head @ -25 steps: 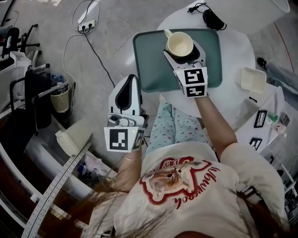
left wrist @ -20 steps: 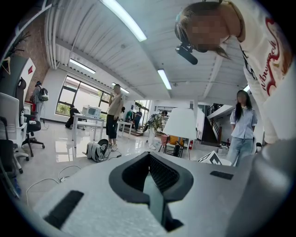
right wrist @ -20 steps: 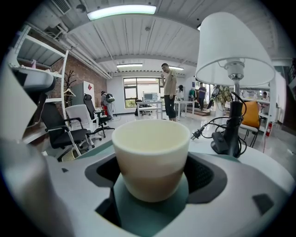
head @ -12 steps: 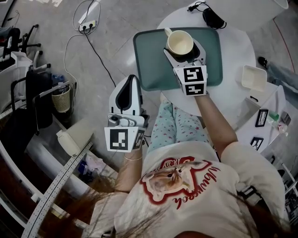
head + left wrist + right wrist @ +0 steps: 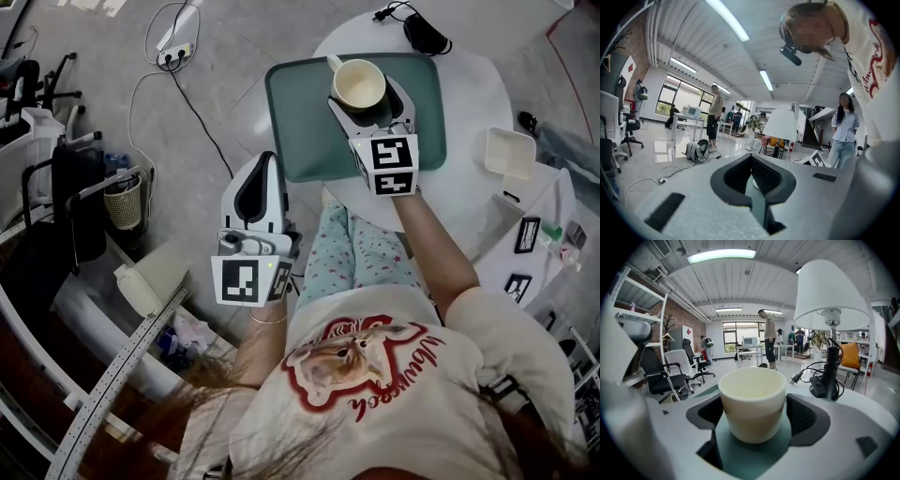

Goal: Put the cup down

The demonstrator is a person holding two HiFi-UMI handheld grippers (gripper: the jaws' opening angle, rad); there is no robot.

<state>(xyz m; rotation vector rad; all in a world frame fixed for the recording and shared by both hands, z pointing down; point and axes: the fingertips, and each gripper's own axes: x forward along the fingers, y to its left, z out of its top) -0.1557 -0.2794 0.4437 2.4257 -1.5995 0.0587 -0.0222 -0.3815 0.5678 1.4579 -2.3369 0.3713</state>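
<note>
The cup is sitting upright and empty over the far right part of the green tray, handle pointing far-left. From the right gripper view its base looks like it's resting on the tray or just about to, I can't fully tell which. The right gripper is pinching it, pads pressing on both sides of the cup wall as far as I can see.

So I'm reading this as the set-down step pretty much at the end. The next move is probably just spreading the jaws and pulling the gripper straight back toward the near side, keeping level so a pad isn't dragging the cup or catching the handle.

The left gripper is hanging off to the near left, well clear of the round white counter, jaws pressed together with nothing in them.

Around it: a lamp with a black base and cord is standing just past the tray's far edge, and a small white box is sitting on the counter to the right. Neither is getting in the way of backing out.
</note>
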